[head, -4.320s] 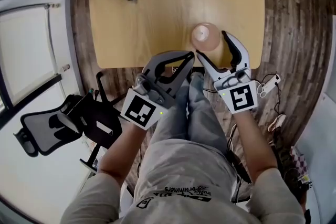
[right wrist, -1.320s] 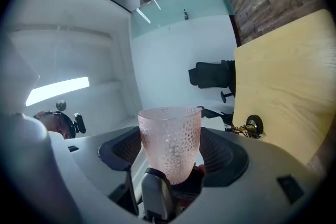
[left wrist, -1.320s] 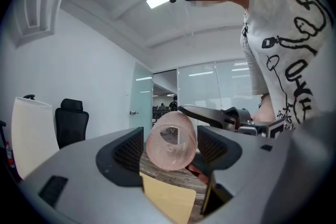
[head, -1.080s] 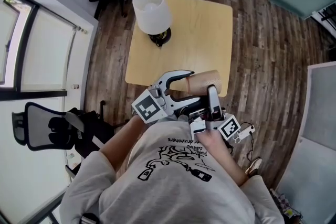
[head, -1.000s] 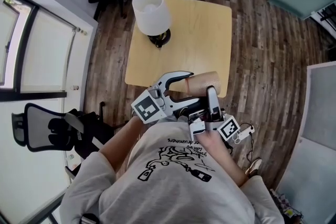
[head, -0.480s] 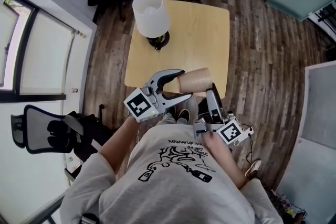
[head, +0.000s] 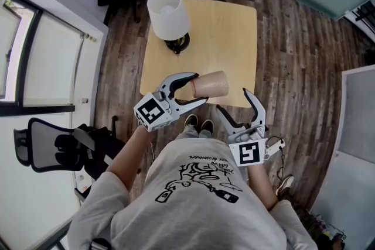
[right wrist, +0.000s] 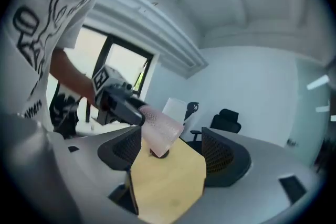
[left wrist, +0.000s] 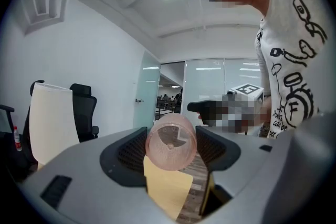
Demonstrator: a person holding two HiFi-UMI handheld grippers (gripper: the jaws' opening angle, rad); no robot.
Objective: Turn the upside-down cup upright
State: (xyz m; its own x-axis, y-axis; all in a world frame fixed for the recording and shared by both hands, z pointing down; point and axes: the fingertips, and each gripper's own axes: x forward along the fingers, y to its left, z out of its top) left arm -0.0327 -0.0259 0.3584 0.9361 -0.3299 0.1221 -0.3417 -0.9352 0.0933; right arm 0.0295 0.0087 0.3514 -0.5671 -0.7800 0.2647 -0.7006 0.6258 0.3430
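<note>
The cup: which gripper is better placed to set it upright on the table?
Left. The left gripper grips the cup, which lies on its side above the table edge. The right gripper is open, empty and apart from the cup.

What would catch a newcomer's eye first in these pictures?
A pink cup lies on its side, clamped in the left claw above the near edge of the wooden table. The right claw hangs open and empty beside it. A white lamp stands on the table's left.

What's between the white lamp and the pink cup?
Only bare wooden table between lamp and cup, seen in the head view.
</note>
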